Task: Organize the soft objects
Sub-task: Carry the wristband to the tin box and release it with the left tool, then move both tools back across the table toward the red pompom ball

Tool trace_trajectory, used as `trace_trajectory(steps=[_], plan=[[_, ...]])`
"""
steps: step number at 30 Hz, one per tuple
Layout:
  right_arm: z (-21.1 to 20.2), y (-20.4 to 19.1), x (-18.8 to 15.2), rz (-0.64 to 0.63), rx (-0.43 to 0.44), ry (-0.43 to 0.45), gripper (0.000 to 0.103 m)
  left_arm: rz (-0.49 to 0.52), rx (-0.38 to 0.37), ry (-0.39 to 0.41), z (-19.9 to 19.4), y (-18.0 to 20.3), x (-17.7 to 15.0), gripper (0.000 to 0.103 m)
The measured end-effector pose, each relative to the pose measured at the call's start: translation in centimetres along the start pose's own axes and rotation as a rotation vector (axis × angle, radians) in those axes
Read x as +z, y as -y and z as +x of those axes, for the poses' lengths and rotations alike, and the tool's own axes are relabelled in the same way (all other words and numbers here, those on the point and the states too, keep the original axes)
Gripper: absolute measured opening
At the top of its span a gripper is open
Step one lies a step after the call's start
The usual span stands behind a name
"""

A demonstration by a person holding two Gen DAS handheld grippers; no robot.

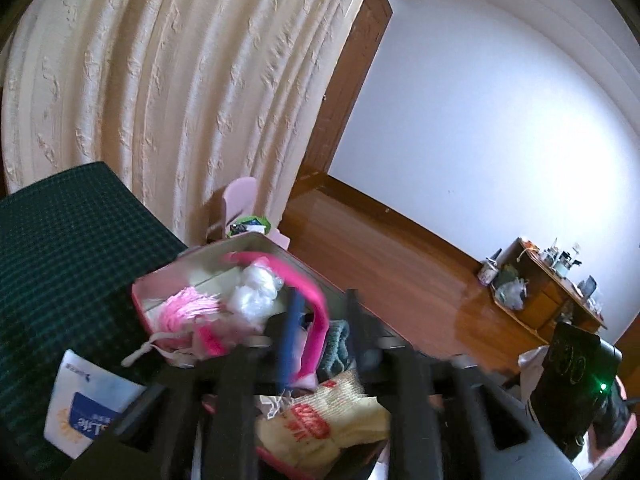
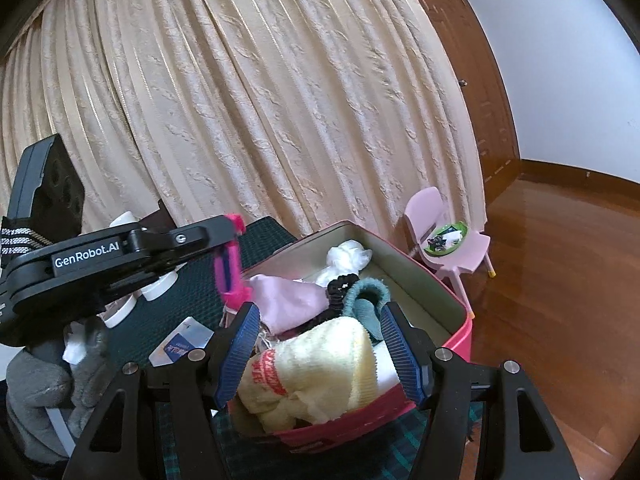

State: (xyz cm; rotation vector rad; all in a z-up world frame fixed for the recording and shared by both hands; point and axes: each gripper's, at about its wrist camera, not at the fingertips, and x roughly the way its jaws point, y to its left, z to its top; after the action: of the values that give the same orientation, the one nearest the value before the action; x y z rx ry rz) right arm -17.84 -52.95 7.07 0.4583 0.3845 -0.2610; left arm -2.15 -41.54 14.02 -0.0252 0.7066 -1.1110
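Observation:
A pink box (image 2: 458, 338) on the dark green checked table holds soft things: a yellow towel (image 2: 320, 364), a teal knit piece (image 2: 366, 296), a lilac cloth (image 2: 290, 296), a black scrunchie (image 2: 340, 282) and white plastic wrap (image 2: 348, 260). My right gripper (image 2: 320, 354) is open, its blue pads either side of the yellow towel. My left gripper (image 1: 324, 320) holds a bright pink strap (image 1: 314, 312) over the box; it also shows in the right wrist view (image 2: 230, 260). The box (image 1: 140, 300) and yellow towel (image 1: 324, 428) show in the left wrist view.
A tissue pack (image 1: 86, 400) lies on the table left of the box. A grey plush toy (image 2: 44, 384) and white cups (image 2: 120, 308) sit at the left. A pink child's chair (image 2: 444, 236) stands by the cream curtain. A wooden side table (image 1: 548, 284) stands on the wood floor.

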Motion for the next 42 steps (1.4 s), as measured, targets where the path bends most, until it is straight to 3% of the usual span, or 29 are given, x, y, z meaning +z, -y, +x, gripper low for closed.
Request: trace_trajectory(steps=[1,8,12,17,20,26,30,36,42], plan=[[0.1,0.1,0.0,0.001,-0.002,-0.004,0.066,-0.008,-0.003,0.003,0.0,-0.1,0.0,0.049],[1.1,0.1,-0.1,-0.021,-0.007,-0.043,0.067,-0.052,0.02,-0.008,-0.9,-1.5,-0.5,0.05],[2.3,-0.3,-0.1,-0.042,-0.009,-0.095,0.068,-0.064,0.063,0.007,-2.5,-2.3,-1.3,0.055],[3.5,-0.4,-0.8,-0.067,-0.045,-0.177,0.07,-0.06,0.218,0.032,-5.2,-3.7,-2.7,0.063],[3.3,-0.4,-0.8,-0.069,-0.053,-0.181,0.07,-0.076,0.303,0.041,-7.0,-4.9,-3.6,0.066],[2.0,-1.9,0.1,-0.085,-0.038,-0.119,0.07,-0.064,0.565,0.067,-11.6,-7.2,-5.7,0.068],[1.2,-3.9,0.5,-0.122,-0.007,-0.077,0.071,-0.057,0.688,0.089,-14.5,-8.5,-7.2,0.072],[0.6,-7.8,0.4,-0.189,0.07,-0.039,0.073,-0.077,0.836,0.111,-19.1,-10.6,-9.8,0.075],[1.0,-11.6,-0.7,-0.25,0.158,-0.064,0.073,-0.134,0.931,0.137,-23.1,-12.4,-12.1,0.078]])
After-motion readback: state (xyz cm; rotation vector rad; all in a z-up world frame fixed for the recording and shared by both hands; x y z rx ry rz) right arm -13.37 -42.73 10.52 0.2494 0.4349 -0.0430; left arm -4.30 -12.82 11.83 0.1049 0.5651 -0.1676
